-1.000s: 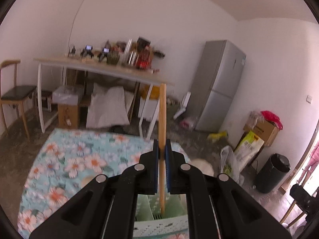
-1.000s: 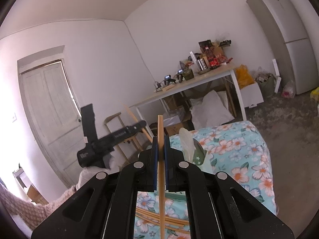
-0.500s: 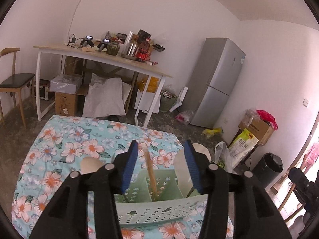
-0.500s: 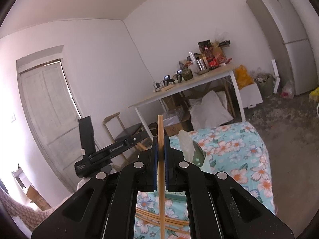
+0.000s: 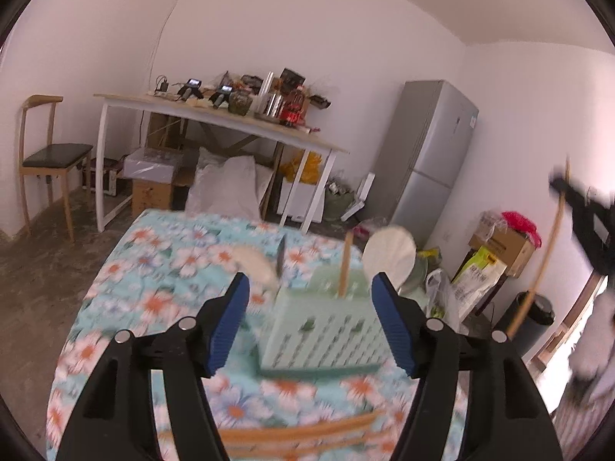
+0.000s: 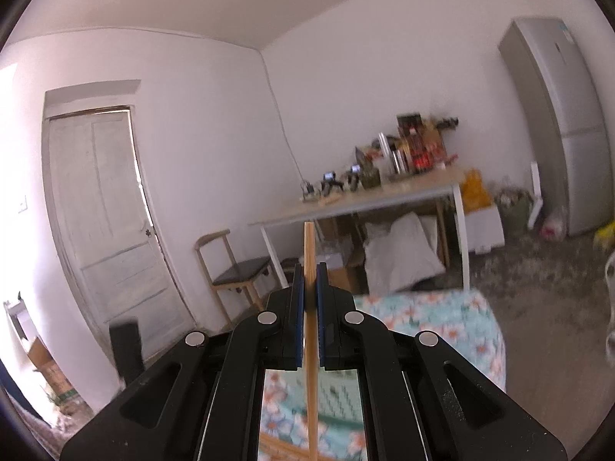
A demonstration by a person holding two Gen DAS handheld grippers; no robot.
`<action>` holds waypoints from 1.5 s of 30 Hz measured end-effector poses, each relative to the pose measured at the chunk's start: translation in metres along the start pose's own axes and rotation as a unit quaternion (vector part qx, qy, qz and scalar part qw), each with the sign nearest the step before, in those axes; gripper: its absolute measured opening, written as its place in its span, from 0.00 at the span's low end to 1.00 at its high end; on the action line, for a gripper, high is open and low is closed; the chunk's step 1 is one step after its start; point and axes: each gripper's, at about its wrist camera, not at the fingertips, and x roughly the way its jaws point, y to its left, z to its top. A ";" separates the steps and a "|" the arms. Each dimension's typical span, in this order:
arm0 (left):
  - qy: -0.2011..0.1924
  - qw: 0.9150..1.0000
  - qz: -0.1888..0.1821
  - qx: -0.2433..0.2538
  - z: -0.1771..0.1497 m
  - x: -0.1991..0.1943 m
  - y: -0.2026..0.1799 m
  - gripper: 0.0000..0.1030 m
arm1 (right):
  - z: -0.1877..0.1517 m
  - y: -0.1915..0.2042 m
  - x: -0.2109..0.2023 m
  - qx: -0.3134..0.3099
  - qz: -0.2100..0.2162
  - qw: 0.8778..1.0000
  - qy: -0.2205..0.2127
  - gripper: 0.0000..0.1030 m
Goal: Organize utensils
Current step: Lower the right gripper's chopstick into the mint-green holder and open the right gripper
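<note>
Your left gripper has just been opening, its jaws empty; your right gripper pinches one wooden chopstick.
One chopstick stands in the green utensil caddy mid-tablecloth; several loose chopsticks lie along the near edge, unsorted.

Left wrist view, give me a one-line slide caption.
Open left gripper faces a green utensil caddy holding one upright chopstick on a floral tablecloth.

No legible txt/labels, pics too blurry.
</note>
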 end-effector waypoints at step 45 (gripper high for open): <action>0.073 0.996 0.015 0.038 -0.099 0.005 -0.008 0.87 | -0.038 0.001 0.088 -0.068 0.009 0.994 0.090 0.19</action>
